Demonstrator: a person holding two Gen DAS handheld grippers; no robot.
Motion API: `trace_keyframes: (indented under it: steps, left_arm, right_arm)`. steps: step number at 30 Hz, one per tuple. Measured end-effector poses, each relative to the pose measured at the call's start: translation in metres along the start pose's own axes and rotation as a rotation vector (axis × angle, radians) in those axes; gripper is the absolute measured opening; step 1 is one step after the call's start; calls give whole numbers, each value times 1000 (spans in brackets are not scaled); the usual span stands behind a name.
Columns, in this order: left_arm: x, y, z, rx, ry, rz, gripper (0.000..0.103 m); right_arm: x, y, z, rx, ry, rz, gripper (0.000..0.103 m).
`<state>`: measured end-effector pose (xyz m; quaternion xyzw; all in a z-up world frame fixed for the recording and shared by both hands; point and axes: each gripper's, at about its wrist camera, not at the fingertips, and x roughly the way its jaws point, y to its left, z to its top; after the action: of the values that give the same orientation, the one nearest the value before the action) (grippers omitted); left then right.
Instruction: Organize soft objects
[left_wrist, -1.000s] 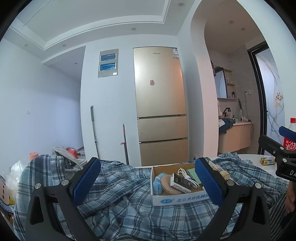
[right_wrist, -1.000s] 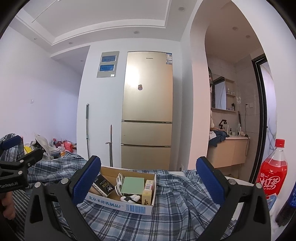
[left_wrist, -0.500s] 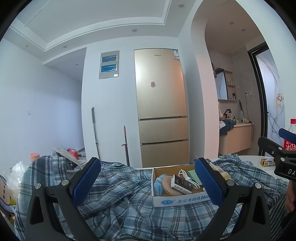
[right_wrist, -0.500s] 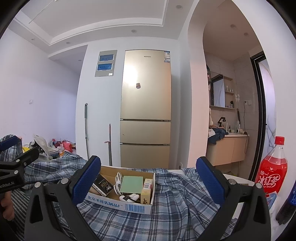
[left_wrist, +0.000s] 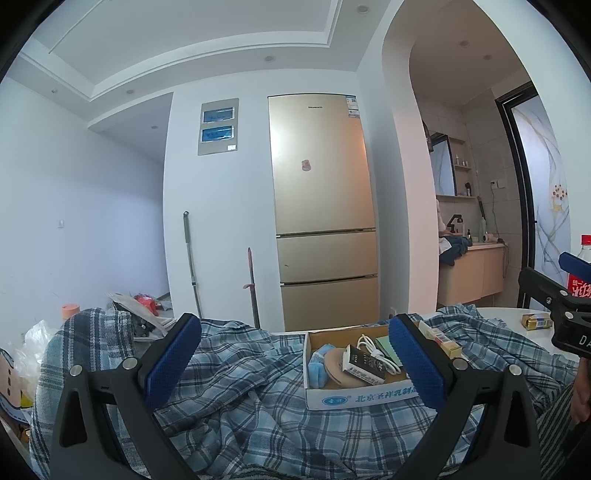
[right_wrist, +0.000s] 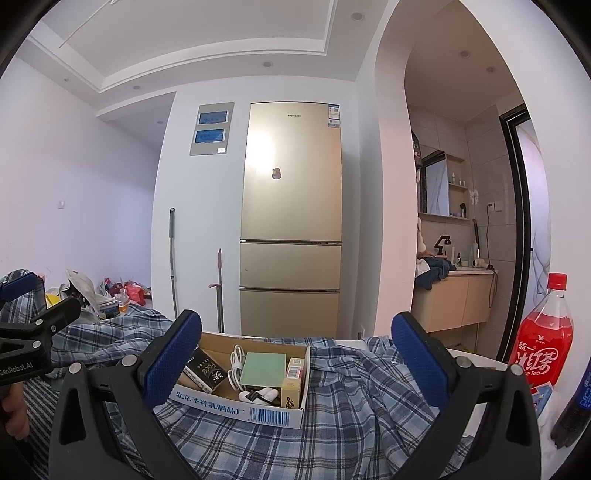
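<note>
Blue-and-white plaid shirt (left_wrist: 240, 398) lies crumpled and wrinkled across the table, spread wide from left edge to right, folds bunched at the far left into a raised hump. Fabric looks thin and soft, with dark navy lines over pale blue. An open box (left_wrist: 354, 397) sits on top of the shirt, cloth rumpled around all its sides; inside are a cable, a green card, small packs. Left gripper (left_wrist: 295, 365) hovers above the shirt, jaws spread wide, holding nothing. Right gripper (right_wrist: 297, 363) likewise wide apart and empty, over the box and shirt (right_wrist: 332, 435). Red bottle (right_wrist: 543, 339) stands at right, near the shirt's edge.
</note>
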<state>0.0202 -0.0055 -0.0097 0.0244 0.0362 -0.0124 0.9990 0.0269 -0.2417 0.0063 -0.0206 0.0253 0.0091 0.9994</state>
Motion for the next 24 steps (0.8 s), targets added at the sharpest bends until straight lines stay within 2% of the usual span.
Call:
trace_keyframes:
  steps: [24]
  left_arm:
    - [-4, -2, 2, -4, -12, -6, 103]
  right_arm:
    - [-2, 3, 2, -4, -3, 1, 103]
